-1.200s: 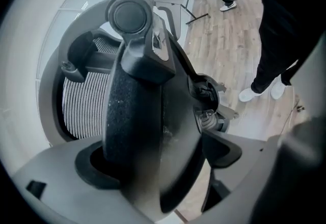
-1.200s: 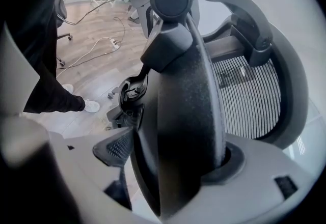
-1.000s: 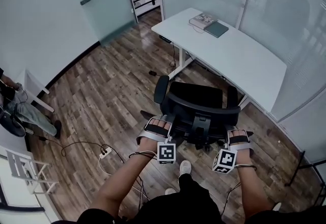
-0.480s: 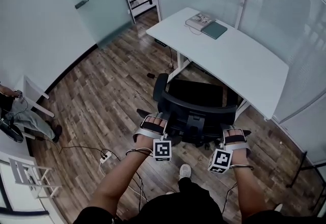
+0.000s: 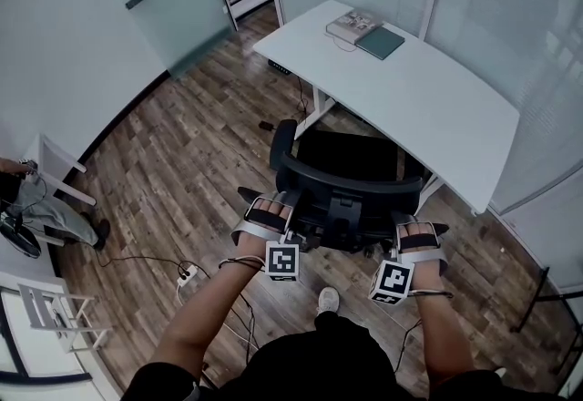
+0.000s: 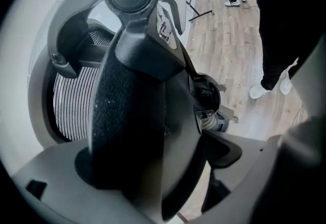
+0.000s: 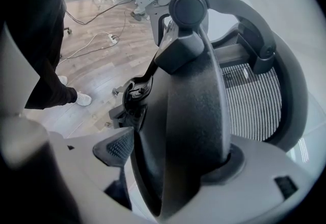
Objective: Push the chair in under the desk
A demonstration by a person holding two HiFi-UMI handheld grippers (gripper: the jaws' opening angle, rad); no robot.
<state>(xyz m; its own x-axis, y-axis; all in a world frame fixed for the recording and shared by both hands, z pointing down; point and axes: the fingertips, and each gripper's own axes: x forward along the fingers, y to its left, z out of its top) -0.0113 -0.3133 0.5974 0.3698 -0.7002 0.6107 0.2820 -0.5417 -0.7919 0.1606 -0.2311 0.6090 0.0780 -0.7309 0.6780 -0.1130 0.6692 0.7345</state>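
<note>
While the left hand-held gripper (image 5: 264, 208) clamps the chair (image 5: 351, 194) by one side of its back and the right hand-held gripper (image 5: 417, 231) by the other, jaws spread wide, the chair stands on the floor (image 5: 200, 135) just beside the desk (image 5: 428, 98), seat not yet under it.

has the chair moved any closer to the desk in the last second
Yes. In the head view the chair has rolled toward the white desk: the floor gap between its seat and the desk's near edge has closed.

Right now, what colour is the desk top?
The desk top is white; head view shows it best.
</note>
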